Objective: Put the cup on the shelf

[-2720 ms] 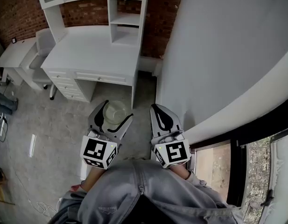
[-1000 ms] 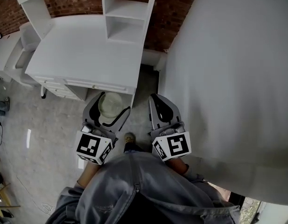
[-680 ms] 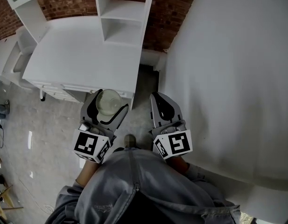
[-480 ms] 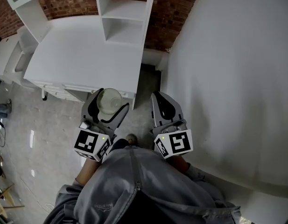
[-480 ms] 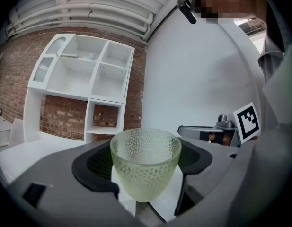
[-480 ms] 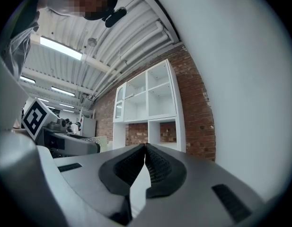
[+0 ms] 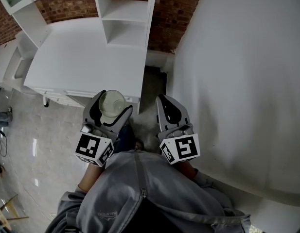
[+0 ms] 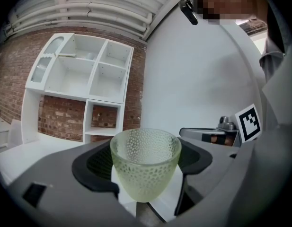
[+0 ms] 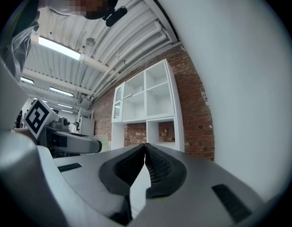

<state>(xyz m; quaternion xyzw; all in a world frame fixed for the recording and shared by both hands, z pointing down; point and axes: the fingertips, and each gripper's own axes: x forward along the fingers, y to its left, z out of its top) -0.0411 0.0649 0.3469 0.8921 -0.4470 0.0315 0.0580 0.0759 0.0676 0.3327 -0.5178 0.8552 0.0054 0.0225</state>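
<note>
Cup: pale green dimpled glass, upright, mouth up, pinched in the left tool.
Left tool: jaws spread wide, with pads pressed on the cup's two sides.
Cup's place: over the front edge of the counter, near its right corner.
Counter: its white top runs open from the cup to the shelf.
Shelf: white open cubbies at the counter's far edge, against brick, well apart from the cup.
Right tool: jaws pressed together on nothing, beside the left tool but apart from it, over the narrow floor strip.
White wall: bounds that strip, close on the right.
</note>
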